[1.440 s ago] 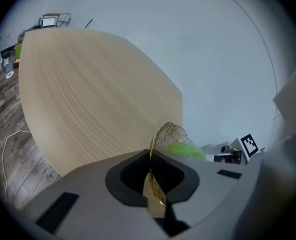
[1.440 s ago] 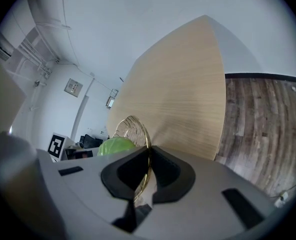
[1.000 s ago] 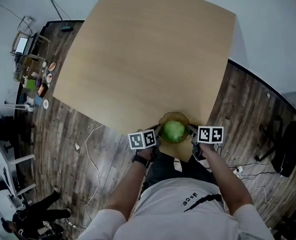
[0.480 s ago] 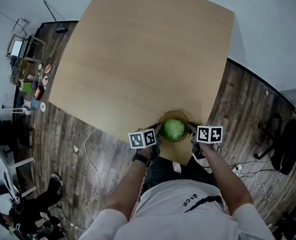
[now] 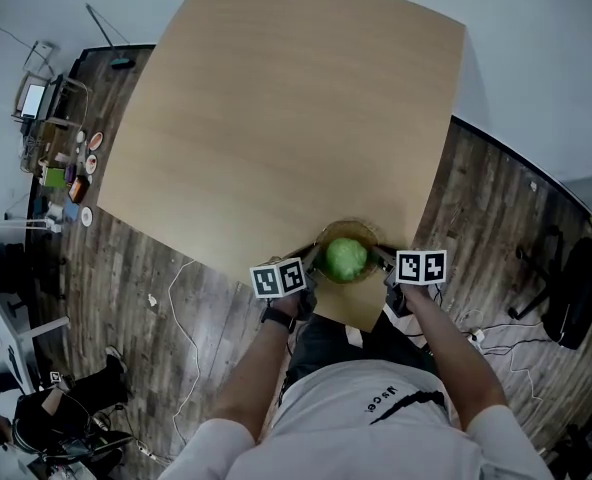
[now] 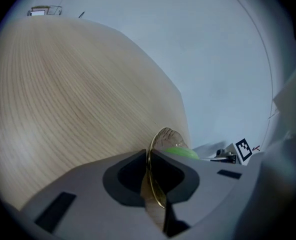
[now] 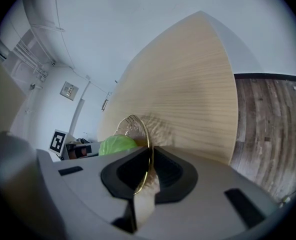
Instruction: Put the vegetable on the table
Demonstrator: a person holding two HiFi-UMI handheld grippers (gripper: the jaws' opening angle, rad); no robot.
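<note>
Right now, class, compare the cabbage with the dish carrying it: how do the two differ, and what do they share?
The cabbage is a green, opaque ball; the dish is shallow, see-through glass with a gold rim. The dish is wider than the cabbage. The left gripper and right gripper each clamp the dish's rim; neither touches the cabbage. Both are at the wooden table's near edge.

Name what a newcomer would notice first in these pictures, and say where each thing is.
The bright green round vegetable catches the eye first. It sits in a gold-rimmed glass dish at the near edge of the large wooden table, right in front of the person. Next come the left gripper and right gripper, each clamped on the dish's rim from opposite sides.
</note>
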